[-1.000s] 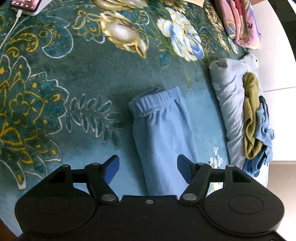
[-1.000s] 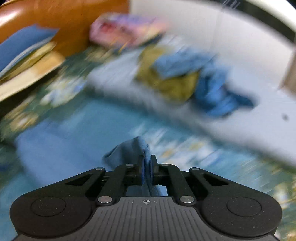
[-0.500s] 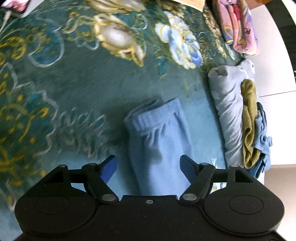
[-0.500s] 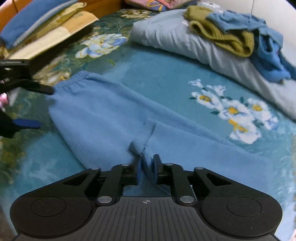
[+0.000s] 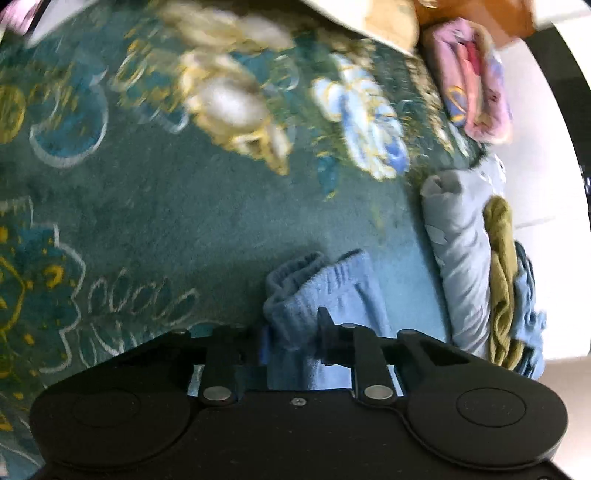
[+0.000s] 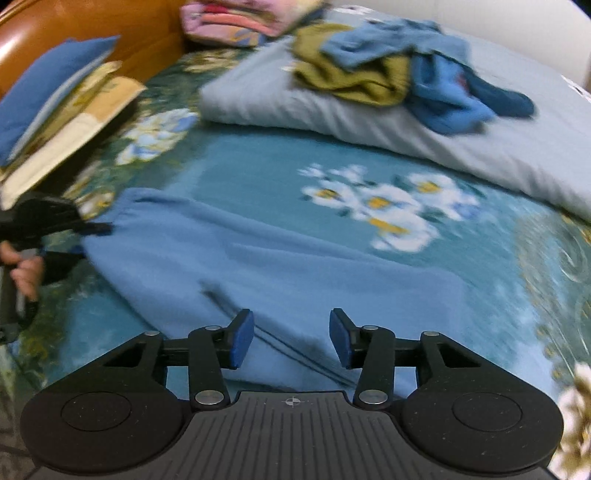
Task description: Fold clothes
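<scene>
Light blue sweatpants (image 6: 258, 266) lie flat on the teal flowered bedspread, waistband to the left. In the left wrist view my left gripper (image 5: 291, 343) is shut on the bunched waistband of the sweatpants (image 5: 321, 291). It also shows at the left edge of the right wrist view (image 6: 74, 236), held by a hand. My right gripper (image 6: 291, 339) is open and empty just above the pants' folded leg part.
A grey folded quilt (image 6: 369, 122) at the back carries an olive garment (image 6: 351, 70) and crumpled blue clothes (image 6: 443, 85). A pink folded item (image 6: 240, 18) lies behind it. Pillows (image 6: 55, 107) and a wooden headboard (image 6: 92, 26) stand at the left.
My right gripper opened and let go of the pants, which now lie flat. My left gripper moved forward and closed on the waistband.
</scene>
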A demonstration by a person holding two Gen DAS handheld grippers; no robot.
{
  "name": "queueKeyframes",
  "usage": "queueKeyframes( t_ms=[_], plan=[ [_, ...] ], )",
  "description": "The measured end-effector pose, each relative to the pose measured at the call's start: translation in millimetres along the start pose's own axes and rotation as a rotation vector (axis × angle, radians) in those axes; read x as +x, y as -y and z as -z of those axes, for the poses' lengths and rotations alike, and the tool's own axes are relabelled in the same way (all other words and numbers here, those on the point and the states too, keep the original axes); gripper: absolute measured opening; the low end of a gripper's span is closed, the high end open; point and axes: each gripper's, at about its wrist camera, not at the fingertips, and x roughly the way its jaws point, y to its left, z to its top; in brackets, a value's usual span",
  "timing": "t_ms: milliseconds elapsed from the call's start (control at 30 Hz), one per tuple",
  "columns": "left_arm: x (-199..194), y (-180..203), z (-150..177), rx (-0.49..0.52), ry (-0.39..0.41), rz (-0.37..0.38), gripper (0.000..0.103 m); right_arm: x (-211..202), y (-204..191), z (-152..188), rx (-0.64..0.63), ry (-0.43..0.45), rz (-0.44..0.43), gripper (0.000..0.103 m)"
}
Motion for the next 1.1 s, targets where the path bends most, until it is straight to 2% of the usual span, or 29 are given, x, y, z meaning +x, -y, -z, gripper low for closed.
queueKeyframes(
  t_ms=[100, 233, 367, 500, 633, 767, 1000, 1100],
  plan=[
    [-20, 38, 7, 0.202, 0.048, -0.011, 0.019, -4, 20, 5, 0.105, 0.002, 0.039, 0.042],
    [-47, 97, 32, 0.498, 0.107, 0.022, 0.018, -9, 37, 11, 0.164, 0.009, 0.072, 0.043],
    [-64, 152, 72, 0.719, 0.136, 0.099, 0.018, -16, 53, 17, 0.205, 0.017, 0.085, 0.045],
    [-69, 200, 122, 0.878, 0.109, 0.206, 0.018, -25, 76, 26, 0.263, 0.027, 0.107, 0.046],
    [-59, 235, 179, 0.993, 0.015, 0.295, 0.018, -36, 108, 39, 0.331, 0.038, 0.157, 0.046],
    [-41, 248, 235, 1.091, -0.094, 0.315, 0.019, -49, 149, 56, 0.414, 0.040, 0.218, 0.046],
    [-1, 245, 300, 1.175, -0.207, 0.231, 0.019, -58, 201, 86, 0.486, 0.017, 0.278, 0.046],
    [17, 237, 323, 1.269, -0.244, 0.175, 0.020, -56, 211, 93, 0.505, 0.007, 0.274, 0.046]
  ],
)
